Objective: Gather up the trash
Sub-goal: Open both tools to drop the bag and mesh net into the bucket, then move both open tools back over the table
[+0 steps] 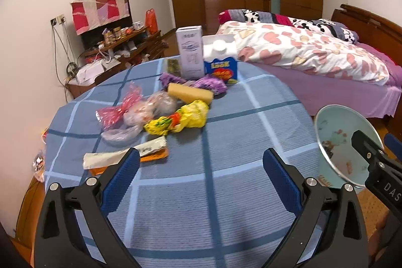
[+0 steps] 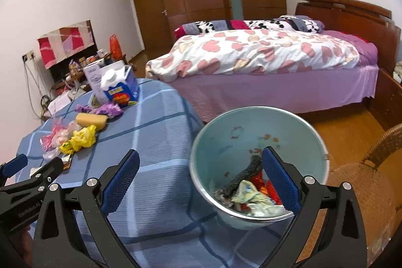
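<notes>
Though partial, "DAS" on right gripper (image 1: 374, 140)

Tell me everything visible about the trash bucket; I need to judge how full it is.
The trash bucket is a round, pale green pail with a shiny metal-looking rim, standing beside the blue checked table, with a wicker chair on its other side. Its inner wall carries small reddish marks. Only the bottom is covered: crumpled wrappers and a dark rope-like piece. Most of it is unfilled.

Left tongs (image 1: 201, 165) spread wide (empty), right tongs (image 2: 200, 165) likewise
</notes>
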Demonstrator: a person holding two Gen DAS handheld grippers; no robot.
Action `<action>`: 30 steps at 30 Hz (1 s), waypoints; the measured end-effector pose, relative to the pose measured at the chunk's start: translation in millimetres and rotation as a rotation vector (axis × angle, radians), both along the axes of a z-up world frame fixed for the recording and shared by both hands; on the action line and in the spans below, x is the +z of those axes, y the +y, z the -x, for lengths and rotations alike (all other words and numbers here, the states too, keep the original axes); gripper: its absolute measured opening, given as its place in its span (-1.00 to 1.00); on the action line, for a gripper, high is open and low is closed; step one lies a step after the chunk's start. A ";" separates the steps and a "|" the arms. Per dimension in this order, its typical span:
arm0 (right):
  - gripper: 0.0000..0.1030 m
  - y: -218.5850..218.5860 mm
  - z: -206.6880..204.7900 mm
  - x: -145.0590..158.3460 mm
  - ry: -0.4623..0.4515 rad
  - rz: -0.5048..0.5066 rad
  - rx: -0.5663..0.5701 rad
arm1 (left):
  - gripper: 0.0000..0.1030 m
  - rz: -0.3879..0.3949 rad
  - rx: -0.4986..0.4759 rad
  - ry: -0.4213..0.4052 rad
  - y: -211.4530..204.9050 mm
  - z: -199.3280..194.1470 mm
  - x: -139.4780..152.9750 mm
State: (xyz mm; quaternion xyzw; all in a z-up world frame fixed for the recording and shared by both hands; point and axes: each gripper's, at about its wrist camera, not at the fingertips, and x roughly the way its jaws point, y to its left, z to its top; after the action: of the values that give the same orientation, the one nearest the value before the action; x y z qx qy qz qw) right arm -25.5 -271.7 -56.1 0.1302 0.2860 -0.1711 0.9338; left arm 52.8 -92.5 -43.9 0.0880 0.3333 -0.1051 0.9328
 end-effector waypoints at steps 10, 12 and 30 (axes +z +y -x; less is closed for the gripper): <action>0.84 40.9 -22.4 3.3 0.019 0.028 0.124 | 0.85 0.001 0.016 0.032 49.9 -8.5 -15.0; 0.83 48.1 -27.7 3.2 0.026 0.029 0.150 | 0.85 -0.006 0.018 0.034 66.1 -12.0 -17.6; 0.56 93.6 -71.2 -12.8 0.112 -0.016 0.295 | 0.62 -0.138 -0.182 0.147 124.0 -93.8 -52.0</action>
State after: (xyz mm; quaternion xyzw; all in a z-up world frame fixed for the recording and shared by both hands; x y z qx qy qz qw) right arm 45.7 -178.1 -68.8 0.0842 0.3549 -0.0367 0.9304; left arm 146.6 31.5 -95.9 0.1741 0.3978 -0.1721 0.8842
